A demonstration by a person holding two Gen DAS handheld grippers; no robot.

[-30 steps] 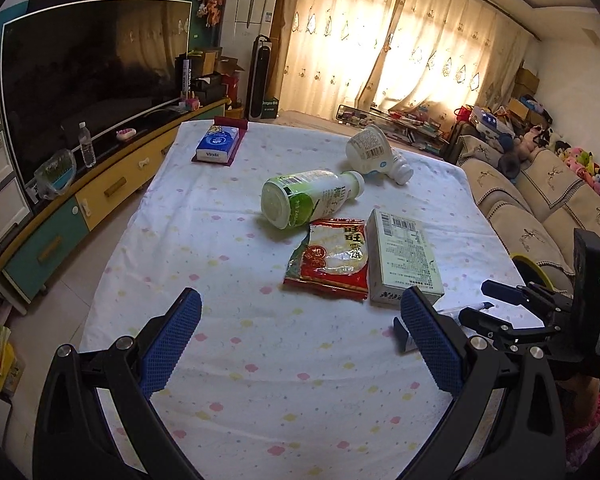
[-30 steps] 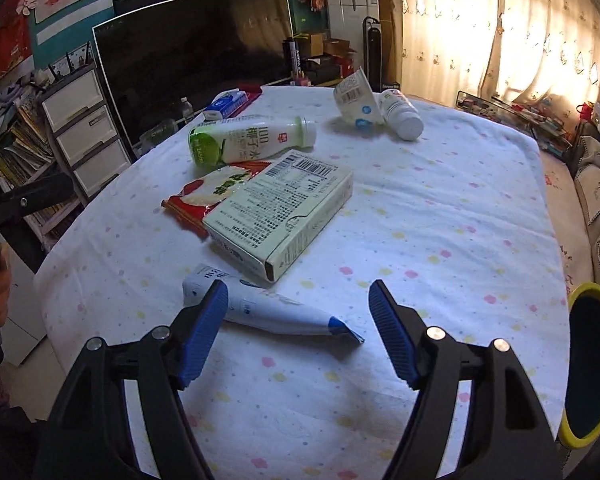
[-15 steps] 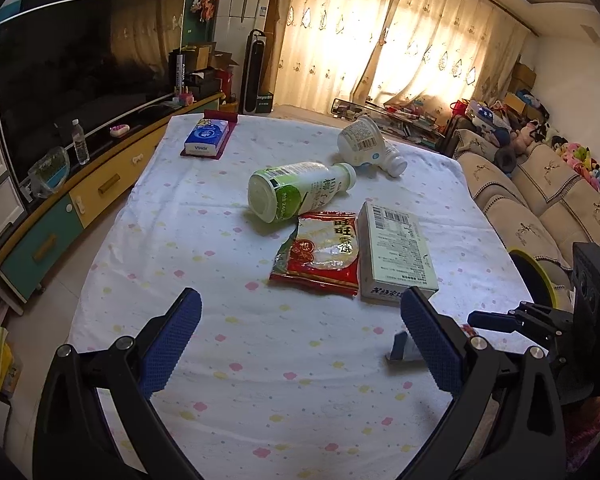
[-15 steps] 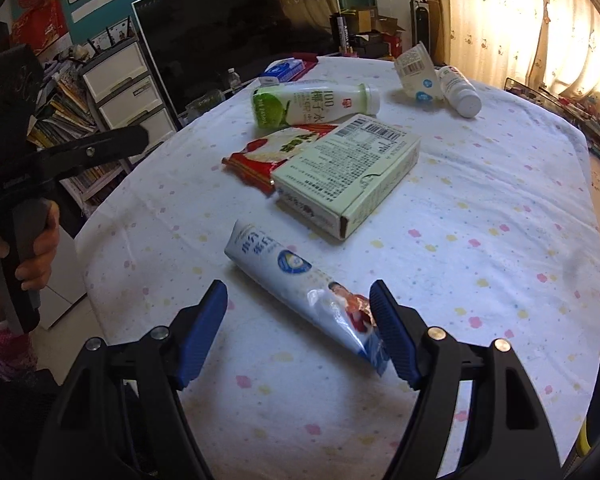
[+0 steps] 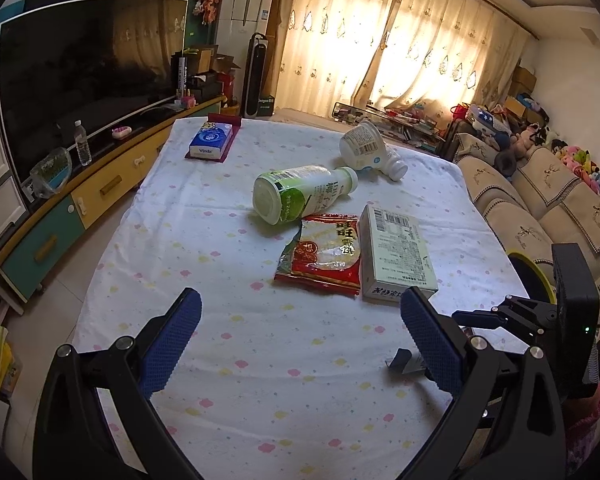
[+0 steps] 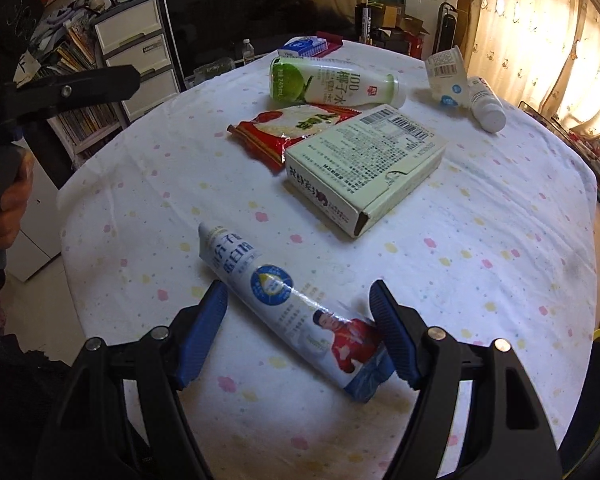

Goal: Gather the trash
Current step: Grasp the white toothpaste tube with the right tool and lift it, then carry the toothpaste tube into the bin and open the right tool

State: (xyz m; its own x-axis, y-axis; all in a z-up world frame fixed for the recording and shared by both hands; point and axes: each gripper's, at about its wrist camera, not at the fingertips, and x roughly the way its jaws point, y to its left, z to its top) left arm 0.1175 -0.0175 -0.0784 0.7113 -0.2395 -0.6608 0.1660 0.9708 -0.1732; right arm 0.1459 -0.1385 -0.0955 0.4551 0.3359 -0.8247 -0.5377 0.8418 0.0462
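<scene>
A white and blue toothpaste tube (image 6: 288, 304) lies on the table between the open fingers of my right gripper (image 6: 300, 334), its flat end touching the right finger. Behind it lie a pale green carton box (image 6: 366, 160), a red snack packet (image 6: 288, 130), a green and white drink bottle (image 6: 328, 86), a paper cup (image 6: 446, 74) and a small white bottle (image 6: 486, 104). My left gripper (image 5: 300, 344) is open and empty over the near table, short of the packet (image 5: 326, 254) and box (image 5: 396, 256).
The table (image 5: 220, 240) has a white spotted cloth. A tissue pack (image 5: 212, 142) sits at its far left corner. A yellow-rimmed bin (image 5: 530, 276) stands by the sofa (image 5: 540, 216) on the right. A TV cabinet (image 5: 60, 208) runs along the left.
My right gripper has moved in and down so the toothpaste tube now lies between its fingers. My left gripper has drawn back a little from the packet and box.
</scene>
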